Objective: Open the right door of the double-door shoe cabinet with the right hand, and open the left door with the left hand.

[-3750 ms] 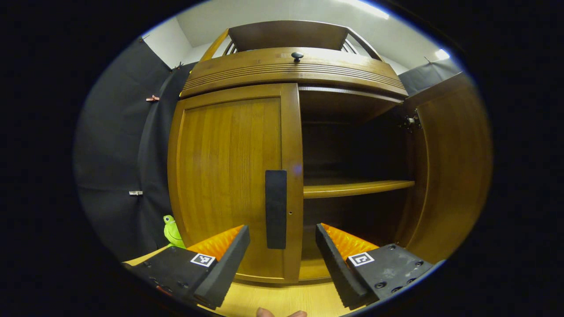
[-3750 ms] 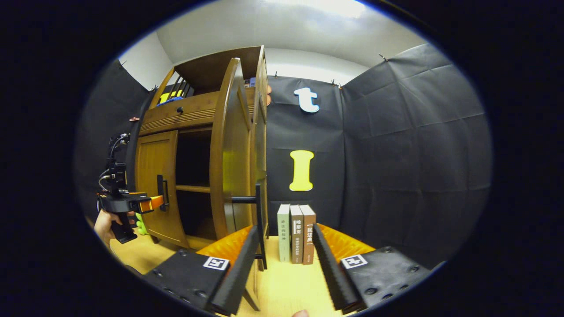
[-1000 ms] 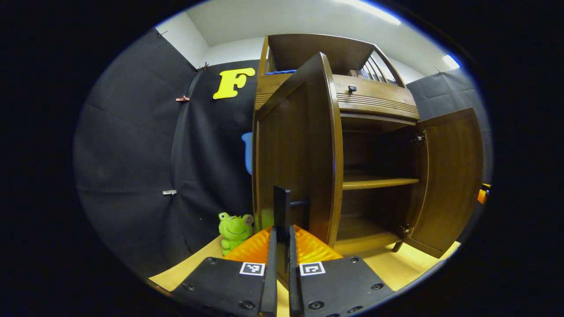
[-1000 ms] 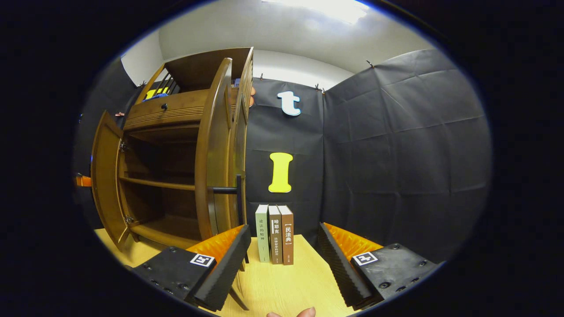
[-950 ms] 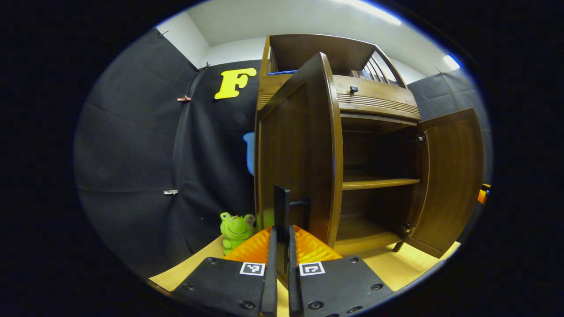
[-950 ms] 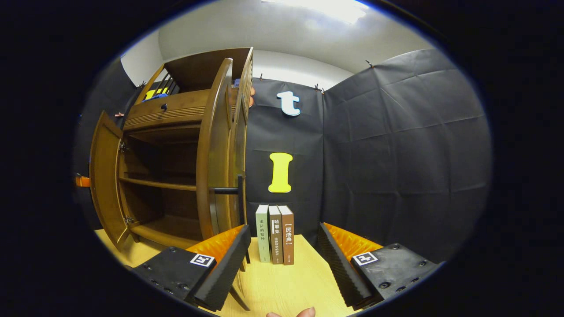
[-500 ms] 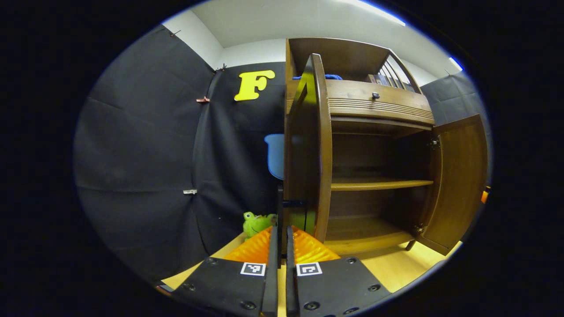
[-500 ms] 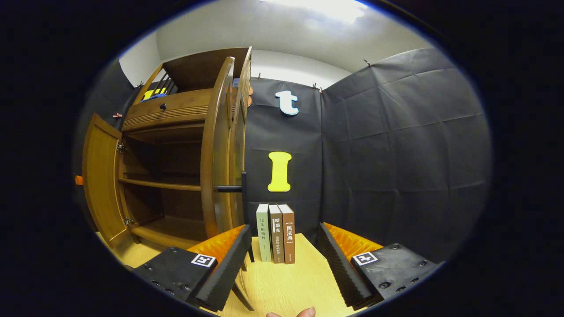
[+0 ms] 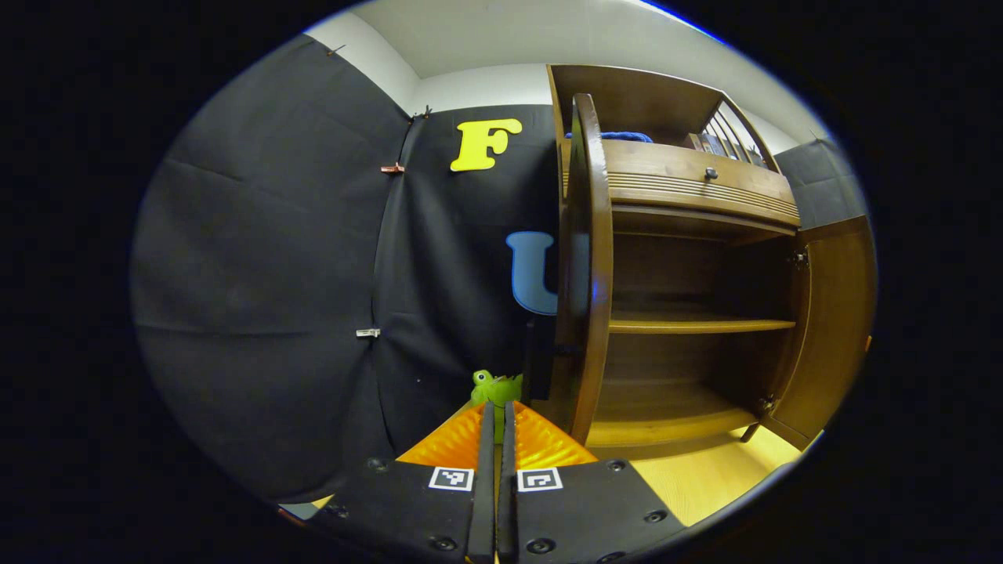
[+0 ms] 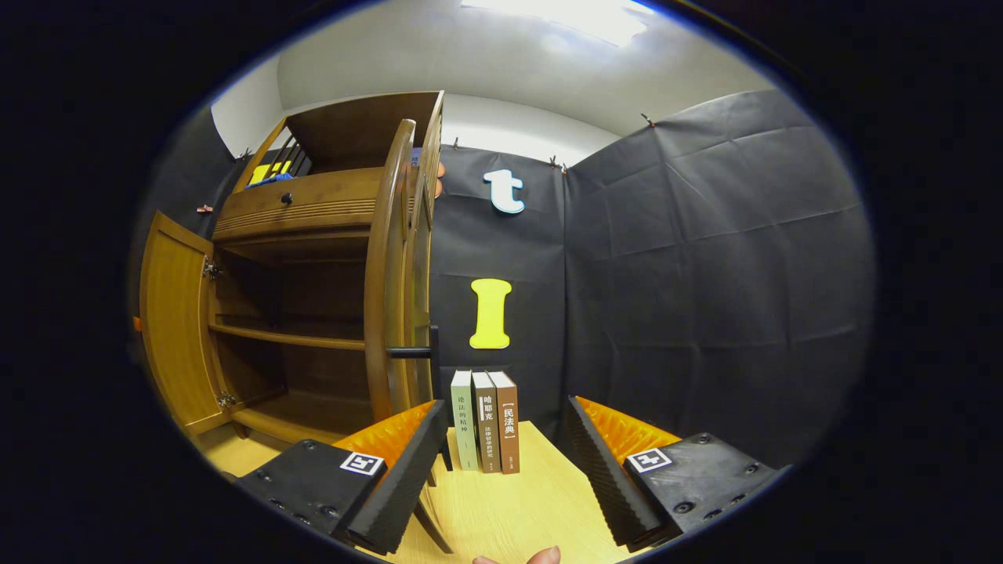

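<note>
Beside the right door (image 10: 392,274), books (image 10: 486,421) ahead of the right gripper (image 10: 501,462), fingers apart; left gripper (image 9: 498,470) closed

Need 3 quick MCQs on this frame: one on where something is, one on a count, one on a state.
1. Where is the green frog toy?
A. On the shelf inside the cabinet
B. On the table, outside the cabinet, beyond its left door
C. On top of the cabinet

2. How many books stand upright on the table?
A. Two
B. Three
C. Five

3. What state are the cabinet doors in?
A. Both shut
B. Only the right one open
C. Both open

Key:
1. B: in the left gripper view the frog sits low by the booth wall, past the edge of the left door.
2. B: three spines stand side by side in the right gripper view.
3. C: the left door and the right door both stand swung out, leaving the shelves bare to view.
</note>
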Demonstrator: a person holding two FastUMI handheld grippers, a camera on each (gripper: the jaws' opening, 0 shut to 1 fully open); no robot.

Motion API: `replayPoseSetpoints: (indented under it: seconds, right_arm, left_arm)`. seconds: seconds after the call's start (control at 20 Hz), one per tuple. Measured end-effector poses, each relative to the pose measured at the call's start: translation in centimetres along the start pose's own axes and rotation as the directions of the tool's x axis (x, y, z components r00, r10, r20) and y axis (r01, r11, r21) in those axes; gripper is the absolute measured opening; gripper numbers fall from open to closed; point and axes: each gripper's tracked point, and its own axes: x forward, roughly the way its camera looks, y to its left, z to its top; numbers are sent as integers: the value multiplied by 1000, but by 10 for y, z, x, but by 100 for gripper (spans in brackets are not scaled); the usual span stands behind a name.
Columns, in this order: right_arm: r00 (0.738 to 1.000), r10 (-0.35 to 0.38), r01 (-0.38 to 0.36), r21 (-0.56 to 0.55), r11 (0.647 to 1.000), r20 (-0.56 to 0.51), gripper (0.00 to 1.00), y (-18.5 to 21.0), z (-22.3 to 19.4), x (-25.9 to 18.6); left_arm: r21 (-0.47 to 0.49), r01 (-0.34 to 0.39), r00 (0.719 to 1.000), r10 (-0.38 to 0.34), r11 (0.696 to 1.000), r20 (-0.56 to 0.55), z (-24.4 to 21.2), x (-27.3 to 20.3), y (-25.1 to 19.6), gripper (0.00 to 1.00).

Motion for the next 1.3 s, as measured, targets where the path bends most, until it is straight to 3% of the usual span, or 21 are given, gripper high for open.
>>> replayPoseSetpoints:
  seconds: [0.25, 0.45, 0.75, 0.85, 0.9, 1.0, 1.1, 1.15, 1.3]
  right_arm:
    - [1000, 6, -6, -9, 1000, -5, 96, 7, 2, -9]
    - [1000, 14, -14, 6, 1000, 9, 96, 10, 15, -18]
    - [994, 95, -96, 20, 995, 50, 97, 37, 39, -36]
    - [990, 126, -128, 29, 991, 61, 97, 49, 45, -41]
    - [988, 144, -146, 36, 989, 60, 93, 56, 45, -42]
    - [985, 165, -167, 46, 985, 52, 97, 66, 46, -42]
    - [981, 186, -189, 62, 980, 49, 93, 77, 48, -42]
    - [979, 196, -199, 63, 978, 50, 97, 82, 49, -42]
    - [971, 234, -238, 68, 969, 51, 97, 101, 51, -41]
  left_arm:
    - [-19, 5, 1000, -5, 1000, 14, 9, -15, -6, 7]
    - [-18, 26, 999, -25, 999, 39, 22, -34, -20, 22]
    - [18, 73, 994, -74, 997, 79, 36, -64, -58, 87]
    - [36, 98, 991, -101, 995, 85, 37, -68, -76, 96]
    - [41, 127, 988, -130, 991, 83, 36, -72, -90, 91]
    - [57, 153, 983, -158, 987, 90, 35, -76, -108, 92]
    - [80, 161, 980, -168, 984, 103, 35, -78, -125, 92]
    - [85, 172, 978, -181, 981, 108, 37, -79, -135, 94]
    - [62, 227, 965, -233, 972, 120, 43, -79, -167, 92]
